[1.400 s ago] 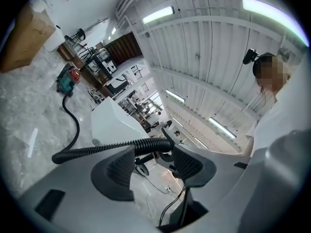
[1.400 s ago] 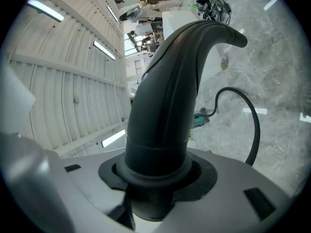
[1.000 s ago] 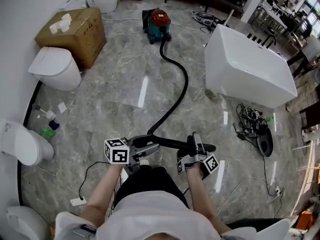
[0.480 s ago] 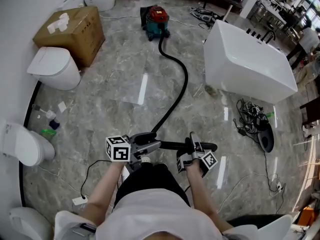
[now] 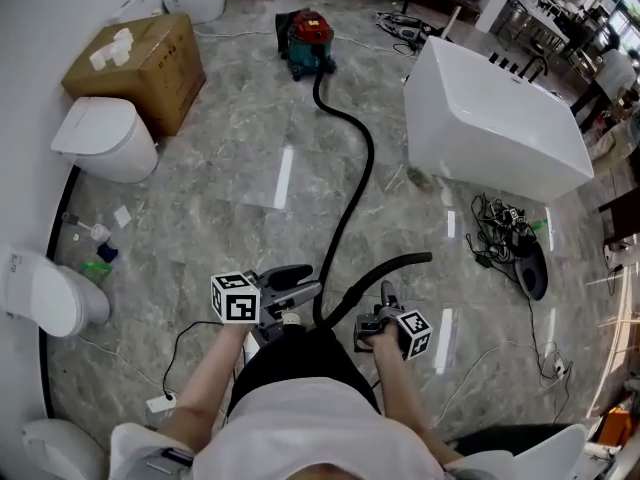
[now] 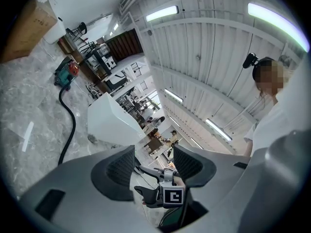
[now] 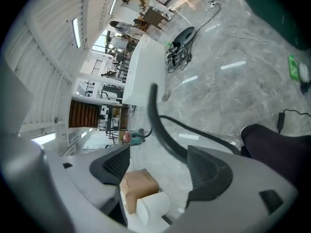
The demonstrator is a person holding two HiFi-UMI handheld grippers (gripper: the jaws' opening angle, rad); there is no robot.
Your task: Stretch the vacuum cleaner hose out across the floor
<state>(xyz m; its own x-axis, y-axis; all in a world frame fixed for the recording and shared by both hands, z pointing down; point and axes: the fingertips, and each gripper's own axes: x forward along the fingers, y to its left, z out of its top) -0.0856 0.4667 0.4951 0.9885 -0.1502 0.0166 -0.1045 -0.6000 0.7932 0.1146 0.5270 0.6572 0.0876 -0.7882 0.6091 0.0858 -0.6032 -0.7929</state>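
The red and teal vacuum cleaner [image 5: 305, 36] stands far off on the marble floor. Its black hose [image 5: 368, 158] snakes toward me, bends by my legs and curls up to a free end [image 5: 425, 258] on the right. My right gripper [image 5: 383, 300] sits just below that curl. Its jaws have just been opening and now stand wide. In the right gripper view the hose [image 7: 163, 125] crosses just ahead of the right gripper [image 7: 158, 164], touched by neither pad. My left gripper [image 5: 305, 283] is level and open, left of the bend, with nothing between the left gripper's [image 6: 154, 161] pads.
A white bathtub [image 5: 500, 118] stands to the right of the hose. A cardboard box [image 5: 140, 63] and toilets [image 5: 105, 138] [image 5: 45, 293] line the left wall. A tangle of cables [image 5: 505, 238] lies at the right, small bottles [image 5: 98, 258] at the left.
The hose lay across both grippers before. Now its near part has sprung into a loop with the end lifted to the right. The right gripper dropped lower, tipped down, and its jaws opened.
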